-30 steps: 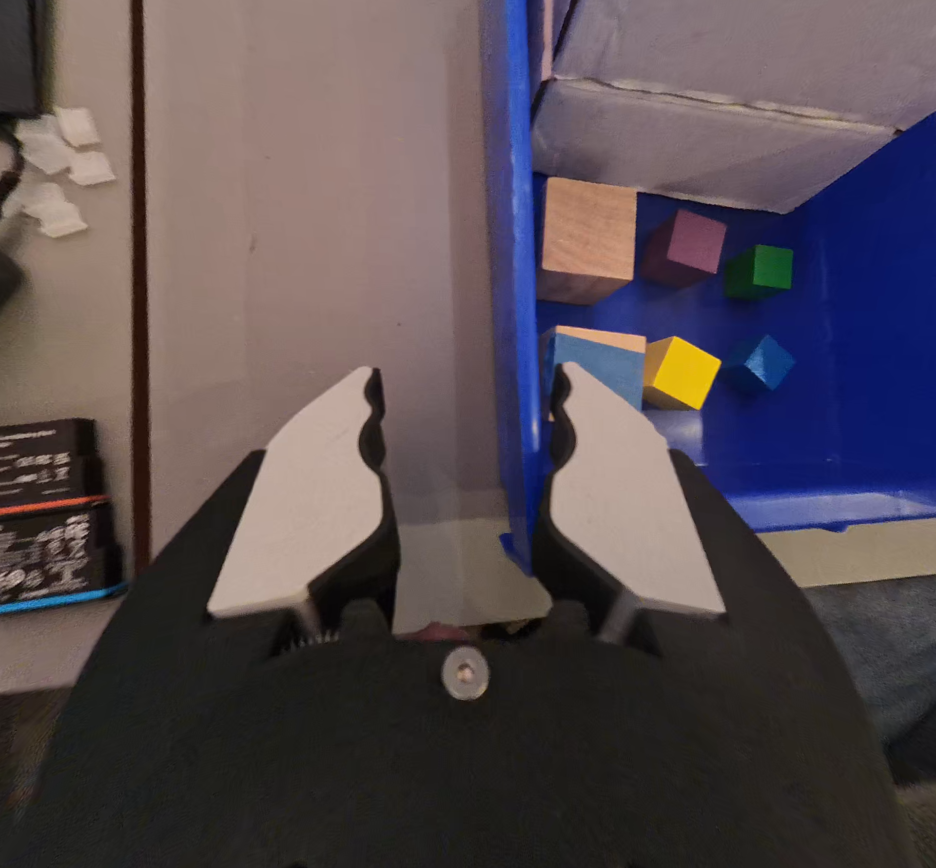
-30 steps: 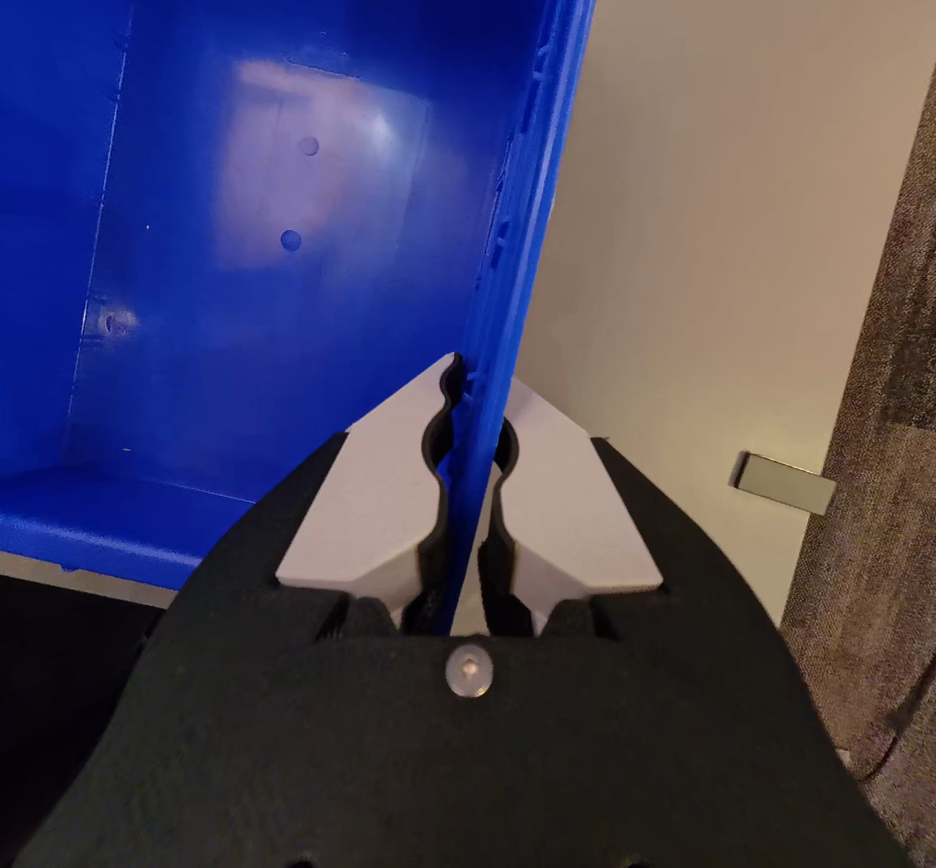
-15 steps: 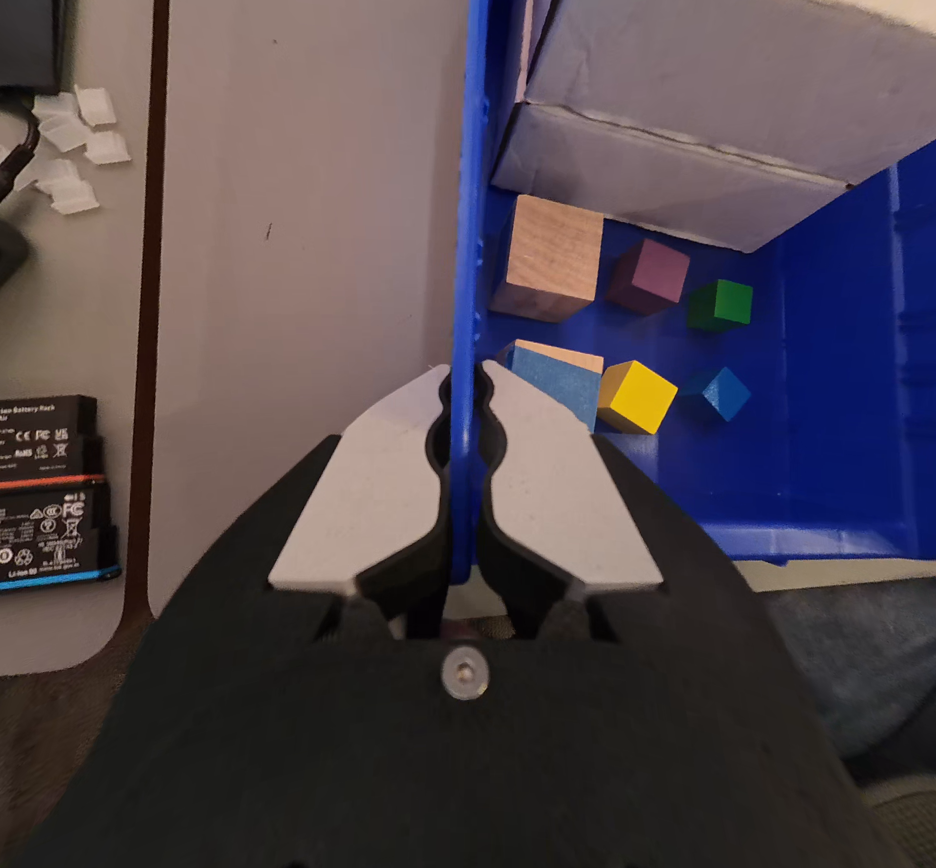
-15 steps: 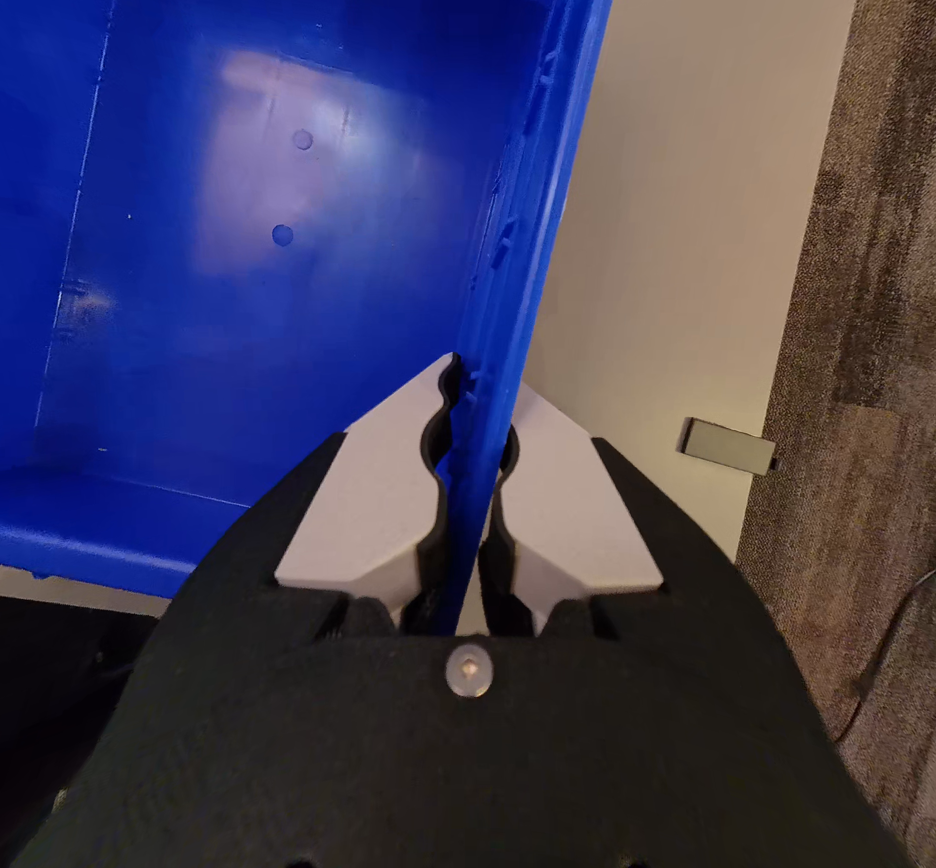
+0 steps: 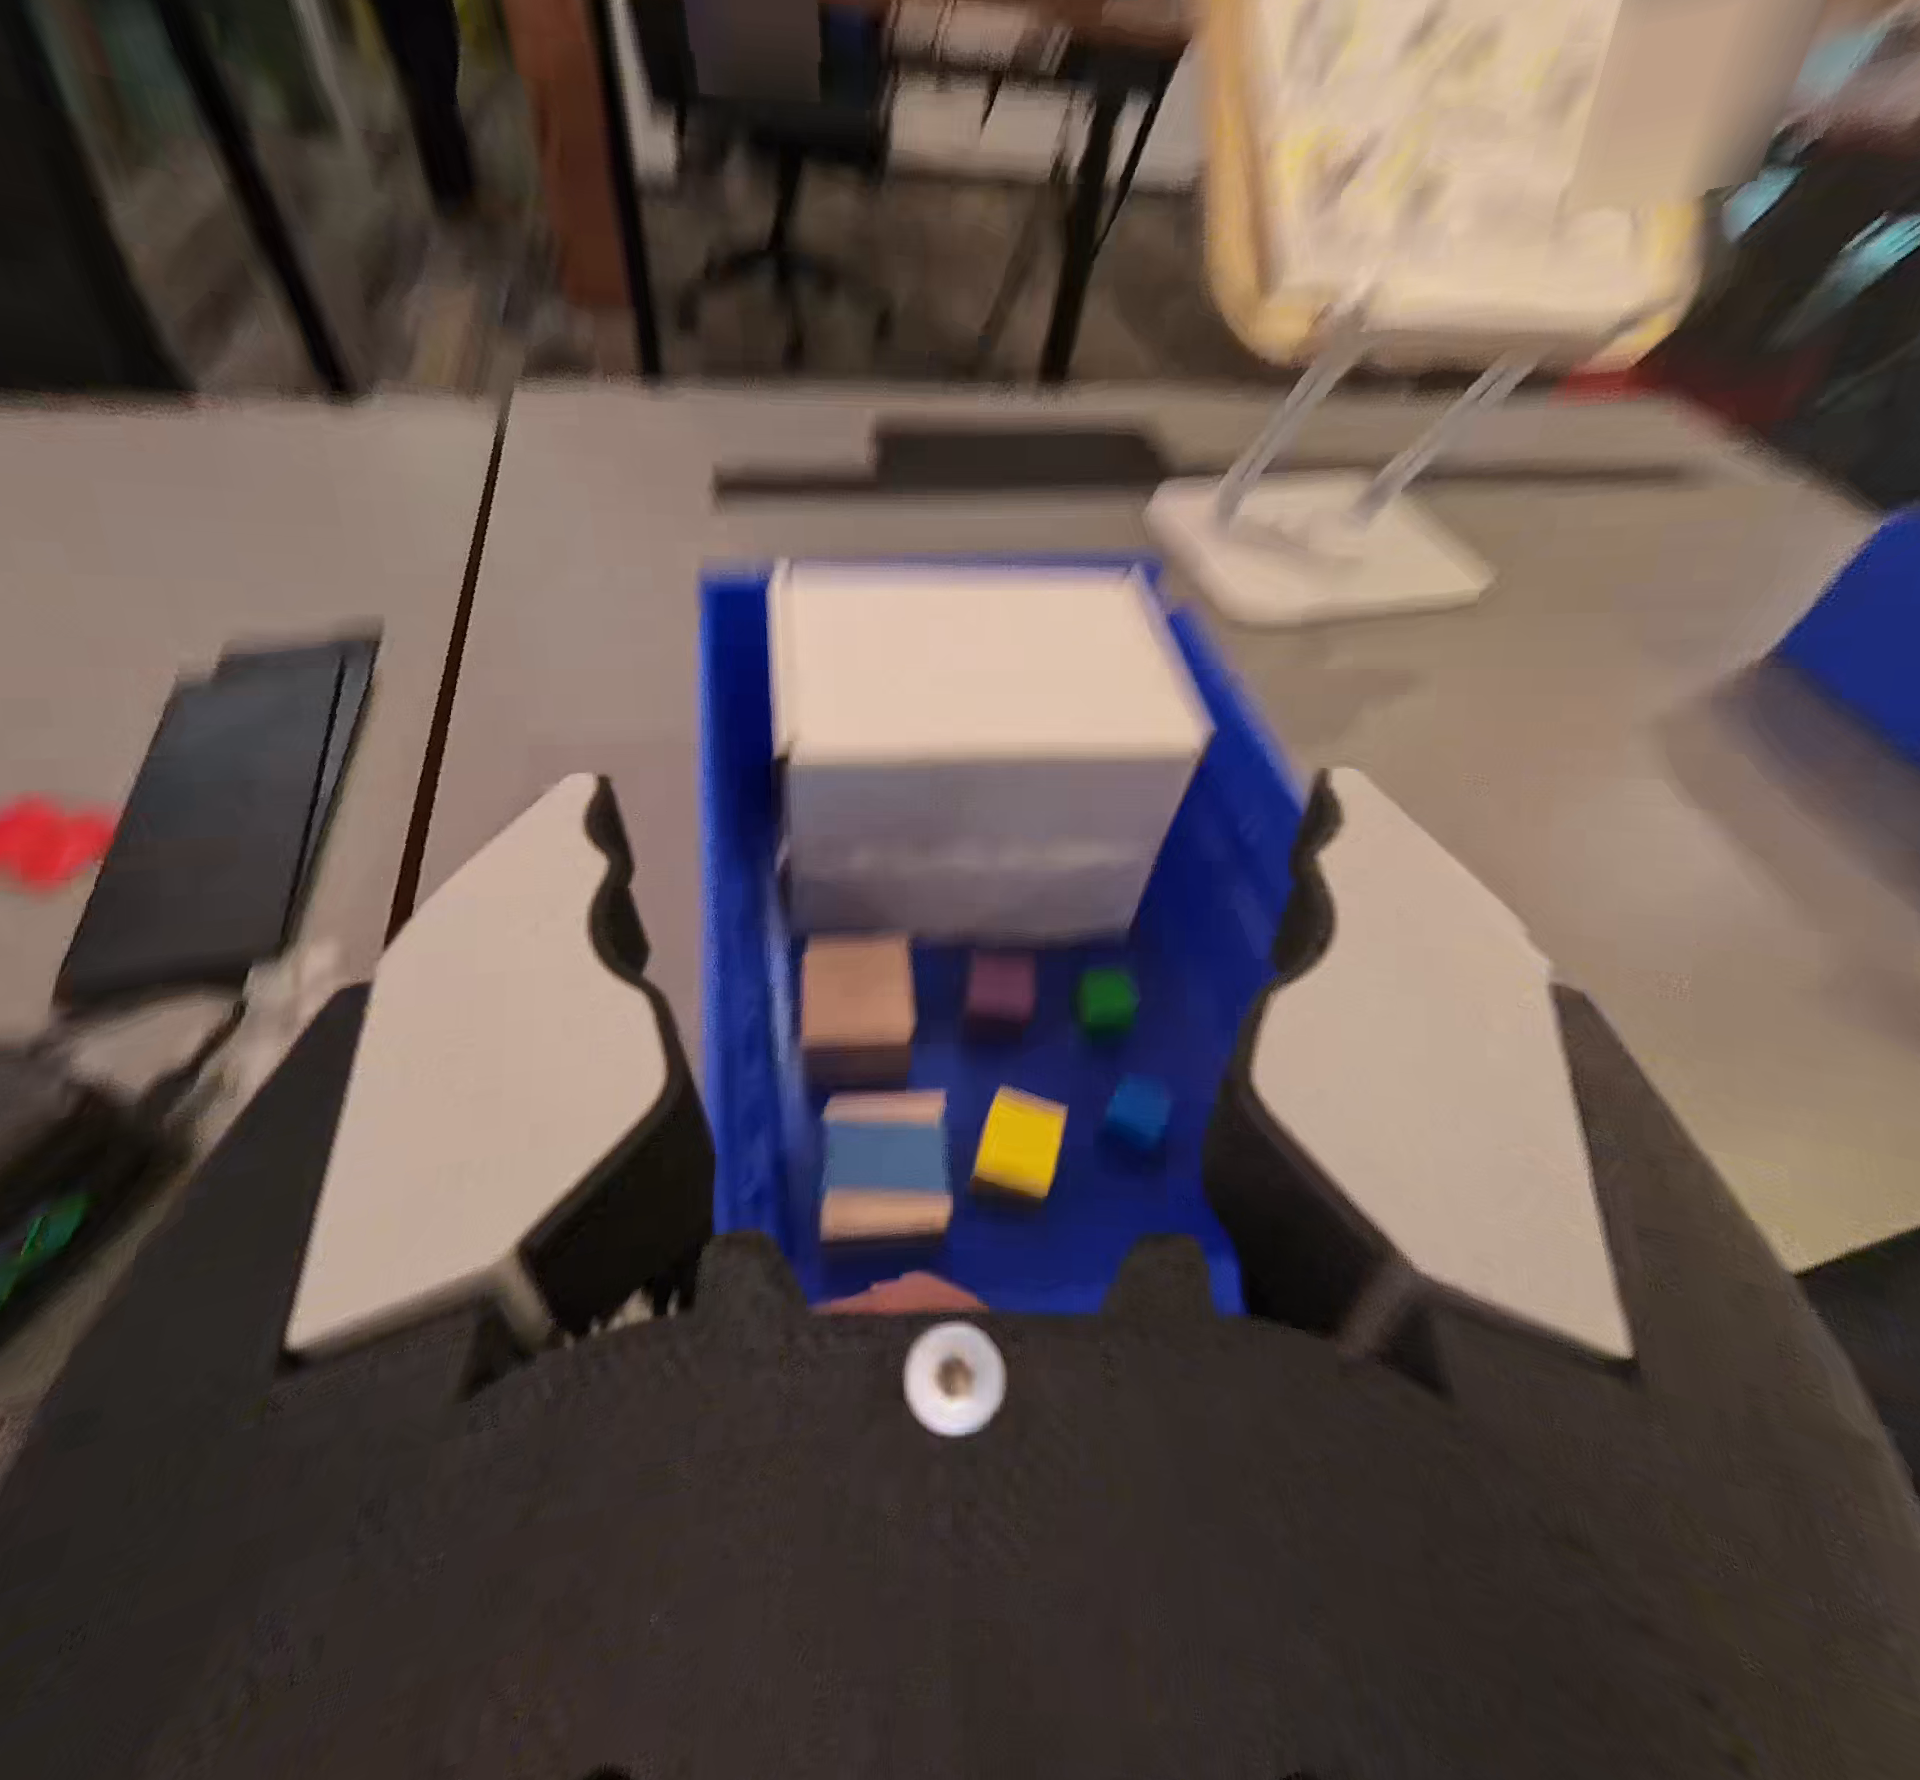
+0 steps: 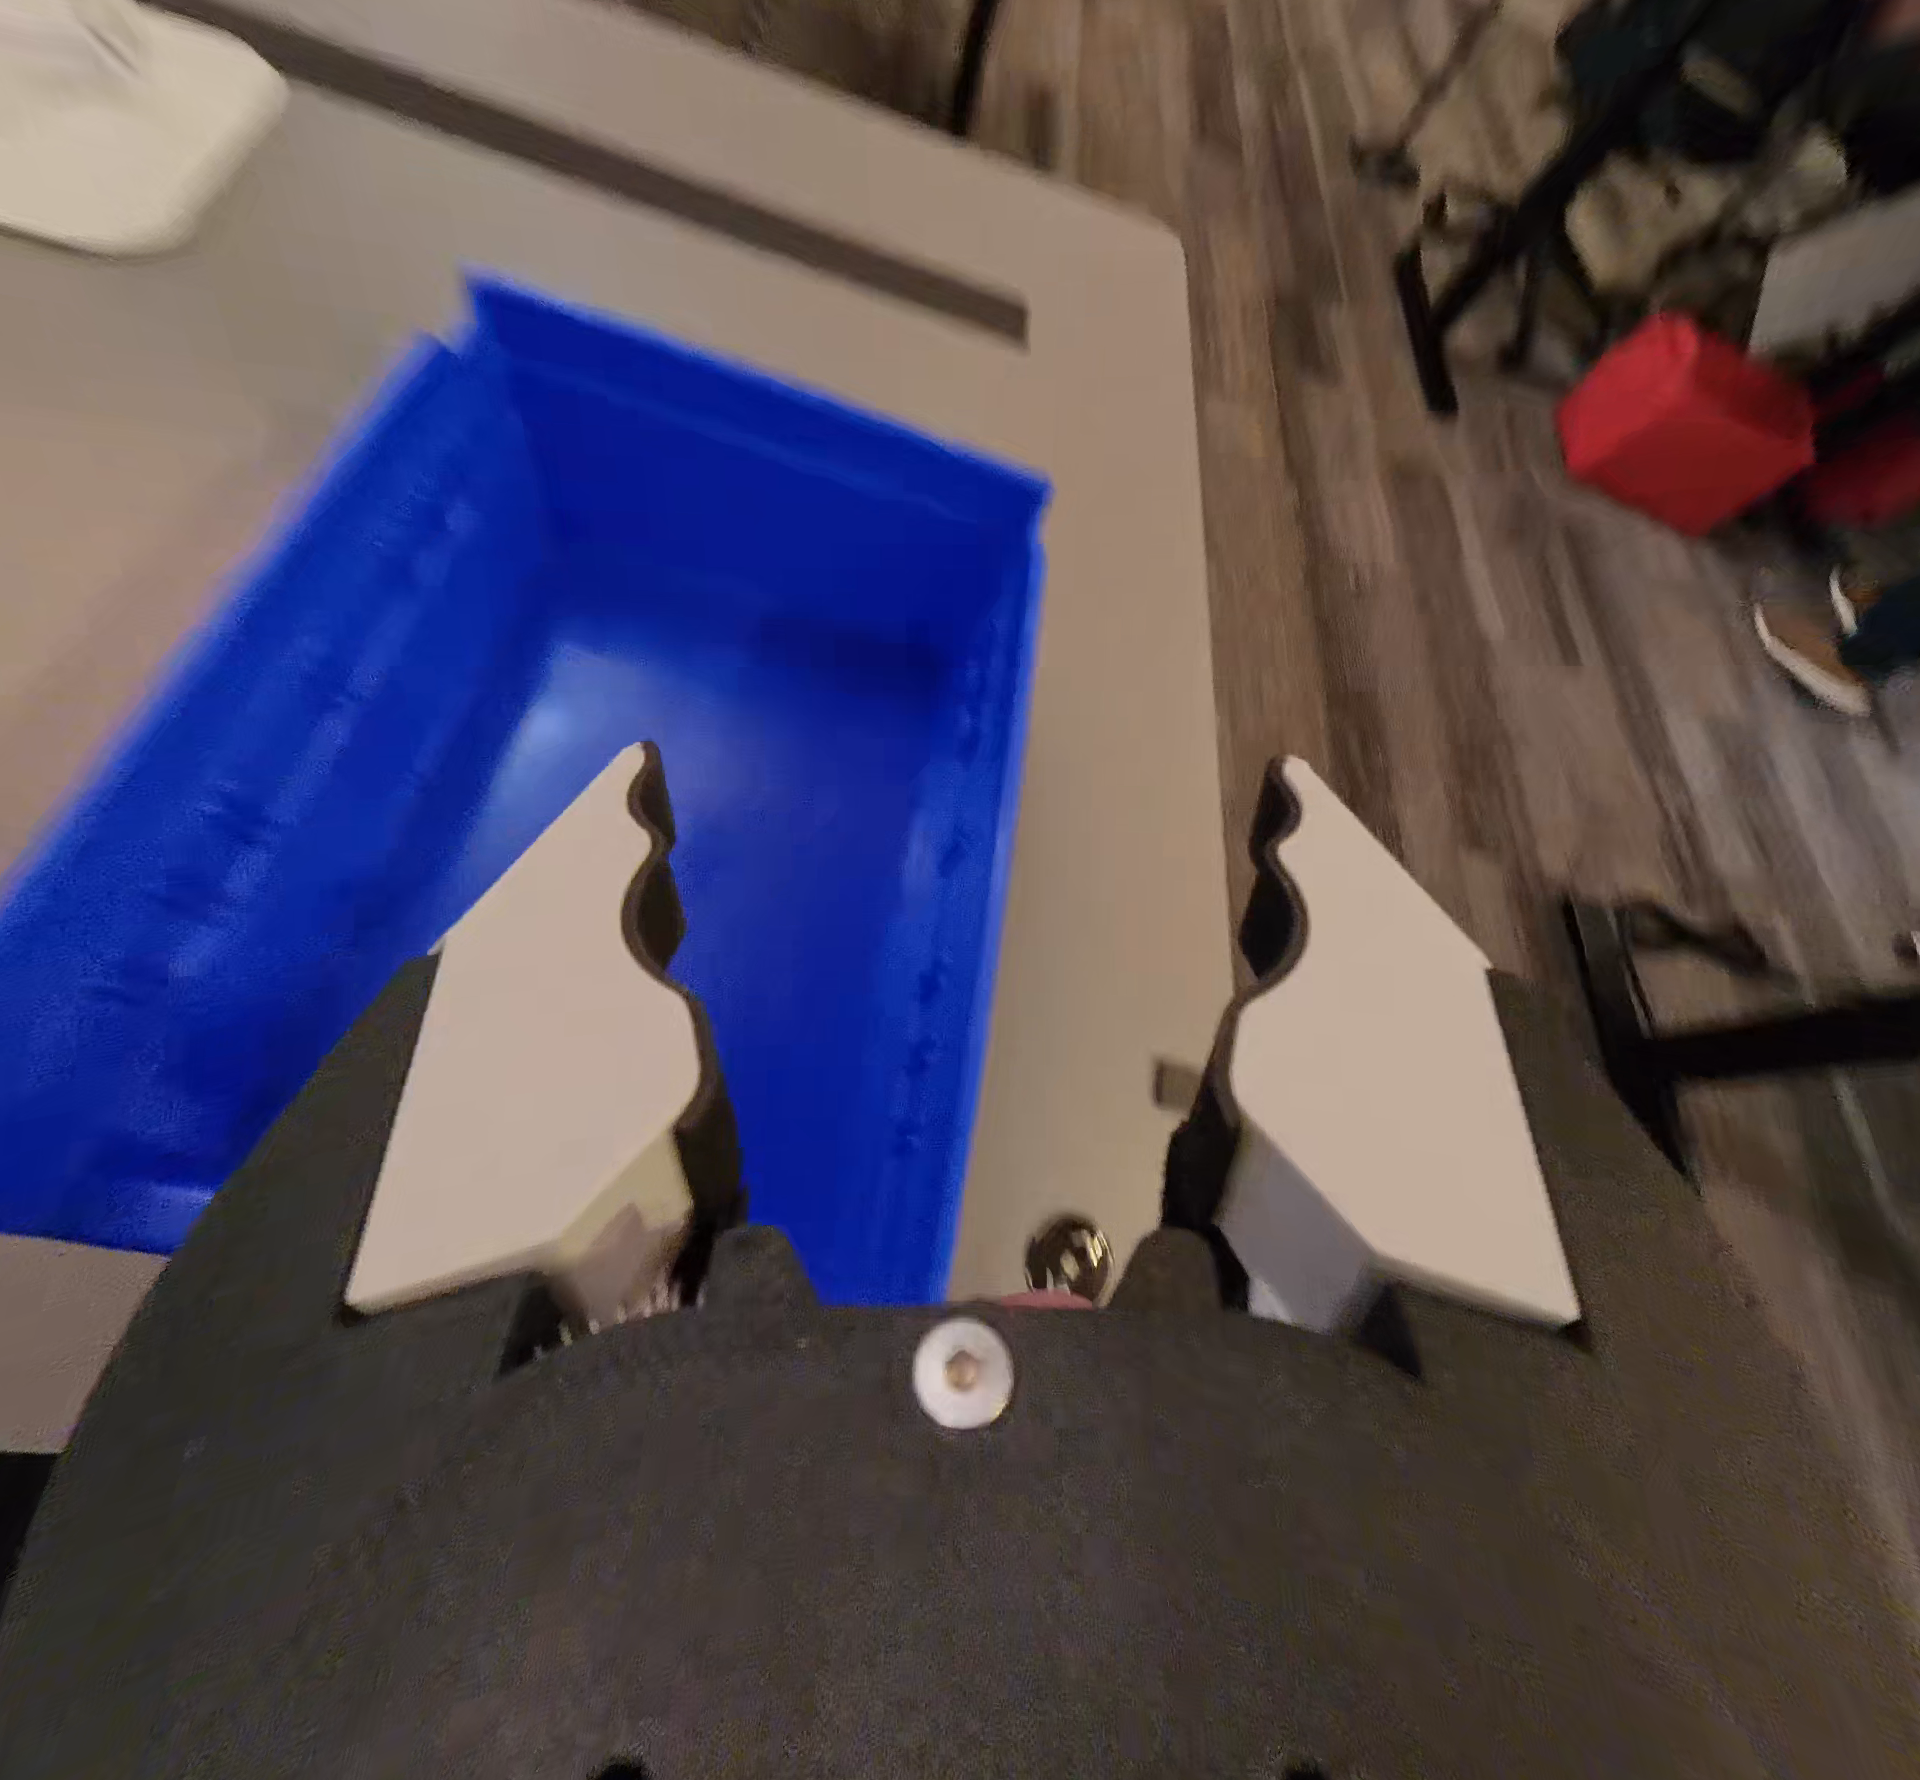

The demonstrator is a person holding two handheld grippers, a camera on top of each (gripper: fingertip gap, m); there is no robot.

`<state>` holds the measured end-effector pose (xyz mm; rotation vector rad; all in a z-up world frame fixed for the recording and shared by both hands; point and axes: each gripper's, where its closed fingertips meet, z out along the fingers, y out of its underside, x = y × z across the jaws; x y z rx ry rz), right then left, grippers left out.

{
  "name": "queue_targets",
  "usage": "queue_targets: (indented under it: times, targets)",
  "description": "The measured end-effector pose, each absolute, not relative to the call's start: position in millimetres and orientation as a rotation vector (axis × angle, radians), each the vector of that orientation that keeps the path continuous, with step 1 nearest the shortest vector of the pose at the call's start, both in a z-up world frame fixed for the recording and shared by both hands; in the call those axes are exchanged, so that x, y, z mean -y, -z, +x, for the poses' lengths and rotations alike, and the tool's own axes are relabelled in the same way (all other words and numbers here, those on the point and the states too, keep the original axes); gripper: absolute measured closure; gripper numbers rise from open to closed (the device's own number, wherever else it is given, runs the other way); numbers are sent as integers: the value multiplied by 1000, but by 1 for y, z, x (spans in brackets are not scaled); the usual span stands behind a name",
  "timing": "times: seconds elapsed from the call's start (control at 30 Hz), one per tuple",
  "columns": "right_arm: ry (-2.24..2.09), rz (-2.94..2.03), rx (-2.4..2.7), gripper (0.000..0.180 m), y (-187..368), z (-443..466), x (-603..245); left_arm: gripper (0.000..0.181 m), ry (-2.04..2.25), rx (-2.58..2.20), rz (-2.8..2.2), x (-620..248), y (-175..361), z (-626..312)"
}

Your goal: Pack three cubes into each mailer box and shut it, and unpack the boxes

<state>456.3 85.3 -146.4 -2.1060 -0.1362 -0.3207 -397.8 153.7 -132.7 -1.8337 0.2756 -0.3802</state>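
Left wrist view. The left gripper (image 5: 956, 857) is seen with its fingers (image 5: 499, 1055) spread wide and nothing held between them. A blue bin (image 5: 732, 899) stands on the bench (image 5: 582, 587) directly ahead of and below the gripper, its long axis running straight away along the line of the fingers. Two white mailer boxes (image 5: 977, 754), stacked and shut, fill the far half of the bin. The near half holds the cubes: a large wooden cube (image 5: 857, 1003), a purple cube (image 5: 1000, 990), a green cube (image 5: 1104, 1000), a large blue-faced cube (image 5: 883, 1164), a yellow cube (image 5: 1018, 1148) and a small blue cube (image 5: 1138, 1112). All lie apart from the fingers, between and beyond the fingertips. The picture is blurred, so it cannot be told whether the cubes touch one another. The near wall of the bin is cut off by the gripper body. A dark flat device (image 5: 218, 805) lies to the left on the bench.

Right wrist view. The right gripper (image 6: 961, 774) is likewise wide open and empty. A second blue bin (image 6: 312, 691) lies ahead and to the left, its right wall passing between the fingers; nothing is seen in it, though its near end is hidden. No cube or mailer box appears here. The left gripper is therefore judged the nearer to the cubes and boxes, and probably the better placed for a first reach.
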Motion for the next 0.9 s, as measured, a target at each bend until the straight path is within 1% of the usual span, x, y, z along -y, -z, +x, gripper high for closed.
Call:
queue_targets:
  times: [0.03, 0.07, 0.1, 0.13, 0.17, 0.2, 0.23, 0.27, 0.3, 0.33, 0.37, 0.4, 0.43, 0.47, 0.5, 0.53, 0.57, 0.6, 0.67, 0.73, 0.77, 0.9]
  targets:
    - [282, -2062, 175, 75, 135, 440, -89, 52, 399, -277, -1737, -154, 110, -390]
    - [221, -2022, 211, 81, 125, 423, -92, 48, 402, -284, -1667, -154, 92, -382]
    - [144, -1982, 234, 85, 116, 407, -97, 47, 410, -302, -1620, -155, 79, -374]
    - [58, -1949, 252, 88, 108, 391, -102, 52, 414, -317, -1590, -157, 69, -366]
    - [-33, -1922, 281, 98, 101, 375, -106, 58, 418, -340, -1567, -159, 60, -358]
    - [-116, -1886, 321, 112, 93, 358, -110, 75, 428, -370, -1539, -160, 51, -350]
    - [-198, -1835, 376, 134, 84, 340, -111, 97, 446, -387, -1494, -161, 41, -344]
    - [-266, -1769, 427, 160, 73, 323, -112, 123, 483, -377, -1434, -160, 28, -340]
    - [-341, -1698, 474, 180, 62, 306, -111, 151, 523, -382, -1378, -158, 17, -337]
    - [-408, -1648, 489, 180, 52, 293, -112, 167, 539, -389, -1326, -157, 8, -335]
    - [-464, -1628, 522, 180, 47, 280, -114, 172, 544, -407, -1290, -157, 2, -333]
    - [-482, -1616, 550, 180, 45, 269, -117, 166, 547, -422, -1301, -161, 1, -331]
    - [-499, -1605, 569, 180, 44, 260, -120, 156, 542, -440, -1328, -166, 2, -327]
    - [-523, -1595, 585, 180, 43, 251, -123, 144, 531, -457, -1358, -173, 5, -324]
    - [-539, -1598, 613, 180, 45, 242, -125, 128, 511, -495, -1410, -180, 12, -318]
    - [-542, -1630, 648, 180, 53, 234, -127, 110, 472, -550, -1469, -186, 23, -313]
    - [-541, -1660, 668, 171, 61, 227, -129, 101, 428, -628, -1522, -191, 34, -307]
    - [-553, -1675, 689, 168, 67, 218, -130, 97, 386, -723, -1566, -194, 47, -300]
    - [-574, -1703, 733, 165, 81, 202, -130, 75, 212, -915, -1688, -208, 81, -298]
    - [-590, -1735, 782, 159, 96, 185, -129, 75, 107, -1122, -1740, -220, 111, -298]
    - [-600, -1748, 810, 159, 104, 176, -127, 67, 65, -1215, -1779, -227, 126, -301]
    - [-646, -1797, 880, 158, 132, 145, -121, 53, -36, -1573, -1914, -252, 184, -315]
